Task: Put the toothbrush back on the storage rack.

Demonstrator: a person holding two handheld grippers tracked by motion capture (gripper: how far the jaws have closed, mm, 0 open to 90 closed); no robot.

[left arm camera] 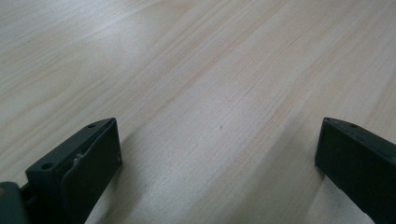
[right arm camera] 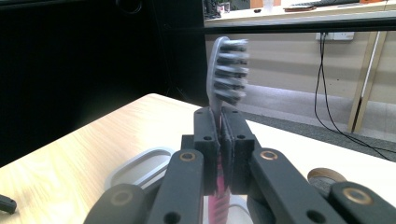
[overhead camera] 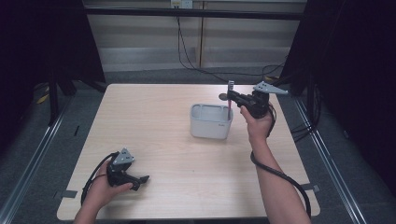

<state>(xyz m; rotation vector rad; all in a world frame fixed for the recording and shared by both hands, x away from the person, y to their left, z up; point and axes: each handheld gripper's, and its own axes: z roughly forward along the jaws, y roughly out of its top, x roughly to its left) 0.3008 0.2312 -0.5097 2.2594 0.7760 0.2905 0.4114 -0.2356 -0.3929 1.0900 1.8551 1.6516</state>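
My right gripper (overhead camera: pixel 232 97) is shut on a toothbrush (overhead camera: pixel 230 100) with a pink handle and grey bristles, held upright above the right end of a white rectangular bin (overhead camera: pixel 210 121). In the right gripper view the toothbrush (right arm camera: pixel 227 70) stands between the closed pads, bristle head up, with the bin's rim (right arm camera: pixel 140 165) below. My left gripper (overhead camera: pixel 140 179) rests low at the table's near left corner, held in a hand. In the left gripper view its jaws stand wide apart over bare wood, nothing between them.
The light wooden table (overhead camera: pixel 154 116) ends at edges on all sides. A small dark round object (overhead camera: pixel 223 96) lies just behind the bin. Black cables (overhead camera: pixel 196 65) run over the floor past the far edge. Dark curtains flank both sides.
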